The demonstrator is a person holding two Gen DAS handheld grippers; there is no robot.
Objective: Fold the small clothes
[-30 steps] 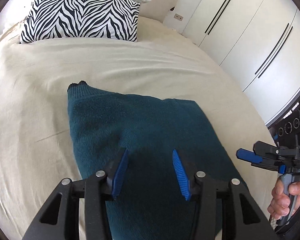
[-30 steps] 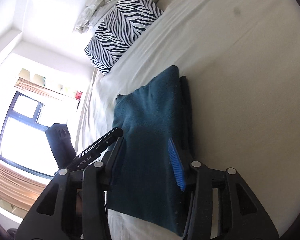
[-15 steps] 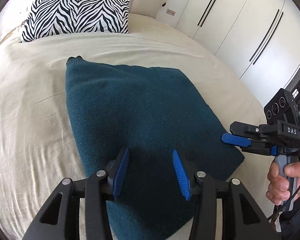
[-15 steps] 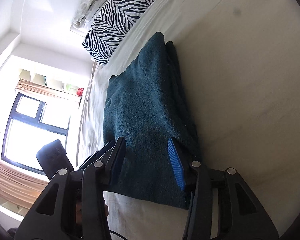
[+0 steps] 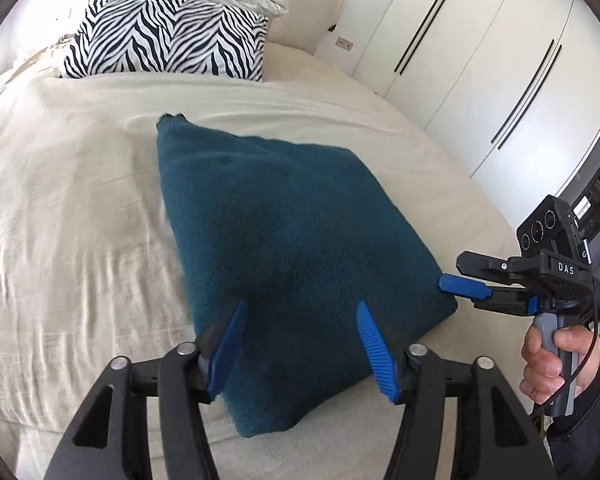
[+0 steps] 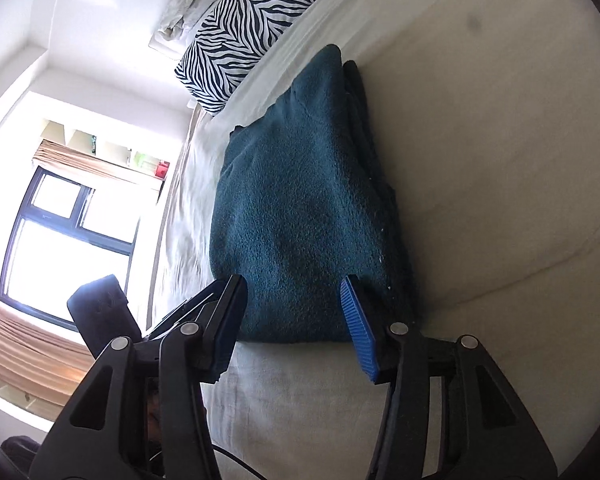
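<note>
A dark teal knitted garment (image 5: 292,220) lies folded into a thick rectangle on the beige bed (image 5: 60,200). My left gripper (image 5: 300,306) hovers over its near edge; its jaws are opening and the blue pads press on nothing. In the right wrist view the garment (image 6: 300,200) shows stacked layers along its right side. My right gripper (image 6: 292,282) hangs above the garment's near short edge, jaws opening, with nothing pinched. From the left wrist view the right gripper (image 5: 452,272) sits just off the garment's right corner, held by a hand (image 5: 552,364).
A zebra-print pillow (image 5: 168,36) and crumpled pale bedding lie at the head of the bed. White wardrobe doors (image 5: 480,60) stand along the right side. A window (image 6: 60,240) lies beyond the far side of the bed (image 6: 500,160).
Both grippers have drawn back toward the garment's near edges, so more of it shows. The left jaws have spread wider. The garment lies still.
</note>
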